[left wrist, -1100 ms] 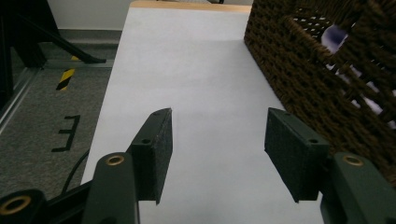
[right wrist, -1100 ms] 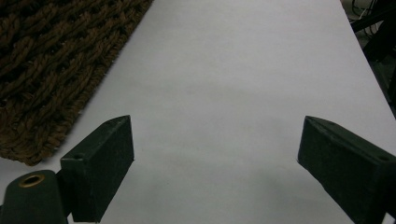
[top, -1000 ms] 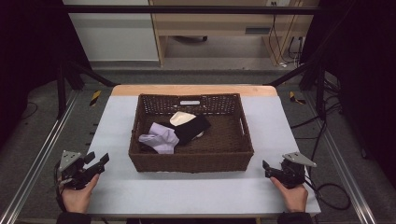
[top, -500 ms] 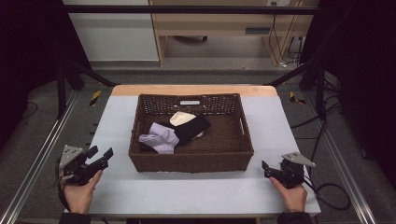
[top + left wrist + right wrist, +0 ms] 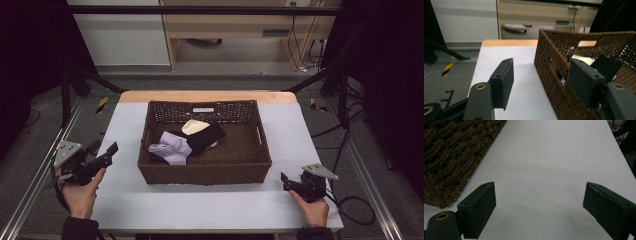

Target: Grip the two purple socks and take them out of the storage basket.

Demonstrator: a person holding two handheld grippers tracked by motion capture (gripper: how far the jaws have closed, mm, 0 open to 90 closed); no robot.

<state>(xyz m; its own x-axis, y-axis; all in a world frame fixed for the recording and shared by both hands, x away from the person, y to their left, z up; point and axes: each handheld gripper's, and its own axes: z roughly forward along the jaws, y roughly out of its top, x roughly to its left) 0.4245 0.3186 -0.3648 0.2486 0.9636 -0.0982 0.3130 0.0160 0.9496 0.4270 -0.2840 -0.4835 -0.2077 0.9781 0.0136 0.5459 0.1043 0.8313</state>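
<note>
Outward, left tool [image 5: 102, 154] raised, right tool [image 5: 286, 181] low

I see my left gripper [image 5: 102, 154] as a black frame topped with a grey three-cornered plate, a dark cable looping beneath it. Its two jaws are flat black blocks faced with fine-textured padding, each with a small screw hole, and brass-ringed pivots sit on the arms behind them. My right gripper [image 5: 284, 180] matches: black body, grey plate, black cable curling off. Dark sleeves cover both wrists behind my left hand [image 5: 82, 192] and right hand [image 5: 311, 206].
</note>
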